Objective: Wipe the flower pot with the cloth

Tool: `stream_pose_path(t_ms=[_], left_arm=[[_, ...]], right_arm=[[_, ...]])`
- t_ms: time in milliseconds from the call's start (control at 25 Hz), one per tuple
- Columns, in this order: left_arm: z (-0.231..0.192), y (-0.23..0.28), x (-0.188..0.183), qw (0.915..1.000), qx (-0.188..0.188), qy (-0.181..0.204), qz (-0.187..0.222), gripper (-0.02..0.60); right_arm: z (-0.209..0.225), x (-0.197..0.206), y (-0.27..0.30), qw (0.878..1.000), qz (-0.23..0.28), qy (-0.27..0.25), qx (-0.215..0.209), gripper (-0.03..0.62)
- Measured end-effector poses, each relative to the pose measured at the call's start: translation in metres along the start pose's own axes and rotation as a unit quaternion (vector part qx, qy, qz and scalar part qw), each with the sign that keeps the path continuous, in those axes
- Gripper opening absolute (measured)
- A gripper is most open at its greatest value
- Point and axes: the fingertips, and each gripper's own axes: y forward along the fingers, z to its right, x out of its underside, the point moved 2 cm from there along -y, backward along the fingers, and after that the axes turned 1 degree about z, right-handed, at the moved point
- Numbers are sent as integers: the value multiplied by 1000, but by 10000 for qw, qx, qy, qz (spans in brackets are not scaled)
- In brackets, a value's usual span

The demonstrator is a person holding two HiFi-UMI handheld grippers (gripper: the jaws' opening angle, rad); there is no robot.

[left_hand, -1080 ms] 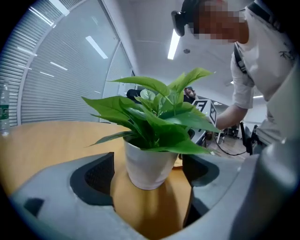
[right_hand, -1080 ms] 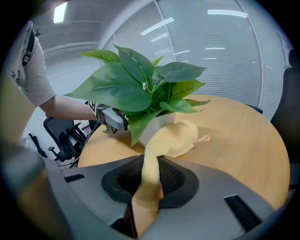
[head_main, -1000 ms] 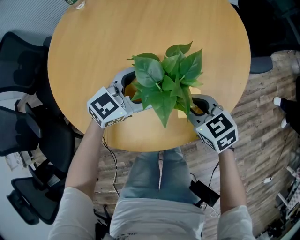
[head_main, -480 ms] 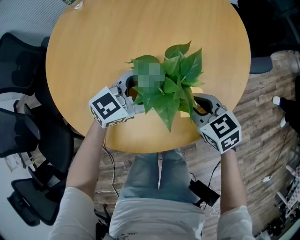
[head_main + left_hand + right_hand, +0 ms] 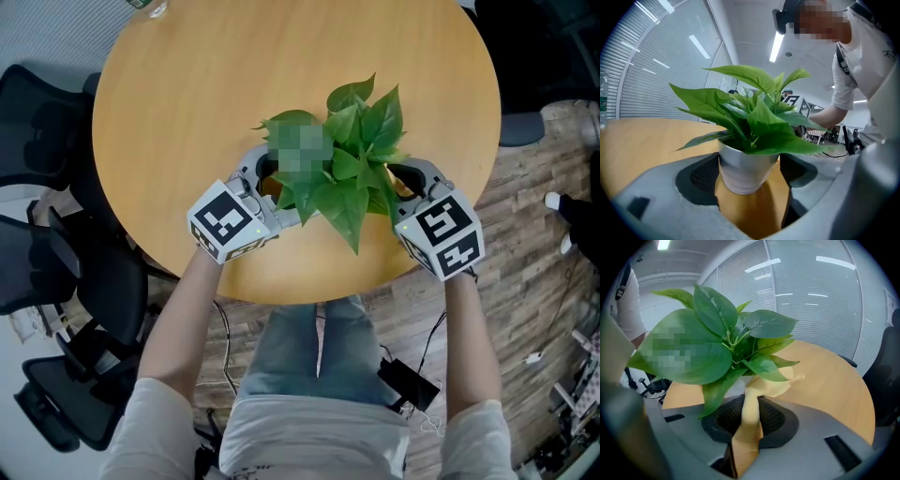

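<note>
- The flower pot is a plain pale one with a leafy green plant in it. It stands upright on a round wooden table, a bit toward the 6 o'clock side of the tabletop in the head view, the side nearest the person.
- From above you barely see the pot, since the leaves cover pretty much all of it.
- The left gripper comes in from the pot's 8 o'clock. Its jaws have just been closing a touch. They're spread really wide, one on each side of the pot, with the pads against its wall up near the rim, so it's got hold of the pot.
- The right gripper sits at the pot's 3 o'clock, angled down and in toward the plant. Its jaws are nearly together and pinch a yellow cloth between the pads.
- In the right gripper view the cloth runs out of the jaws as a folded strip toward 12 o'clock. Its loose end bunches up right at the pot's side, tucked under the lowest leaves.
- Other stuff: a bottle at the table's 11 o'clock edge, well apart from the pot, and a black chair off the table's 9 o'clock.
</note>
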Motion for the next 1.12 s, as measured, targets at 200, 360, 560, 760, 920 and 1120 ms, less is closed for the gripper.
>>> stream_pose_path(t_ms=[200, 360, 560, 760, 920, 1120], left_arm=[[1, 1, 1, 9996, -266, -41, -34, 416], [1, 2, 1, 9990, -429, -66, -81, 414], [2, 2, 2, 9979, -632, -112, -104, 413], [3, 2, 2, 9963, -837, -169, -129, 413], [2, 3, 2, 9945, -1006, -252, -123, 411], [4, 5, 3, 9919, -1217, -368, -57, 411]], right_arm=[[-4, 0, 0, 10000, -24, -63, 25, 74], [-7, 2, -1, 10000, -29, -48, 14, 74], [-14, 7, -3, 9999, -93, -26, -32, 74], [-16, 7, -3, 10000, -28, -46, -9, 74], [-19, 8, -4, 10000, -16, -34, -23, 74], [-22, 11, -5, 10000, -10, -13, -34, 74]])
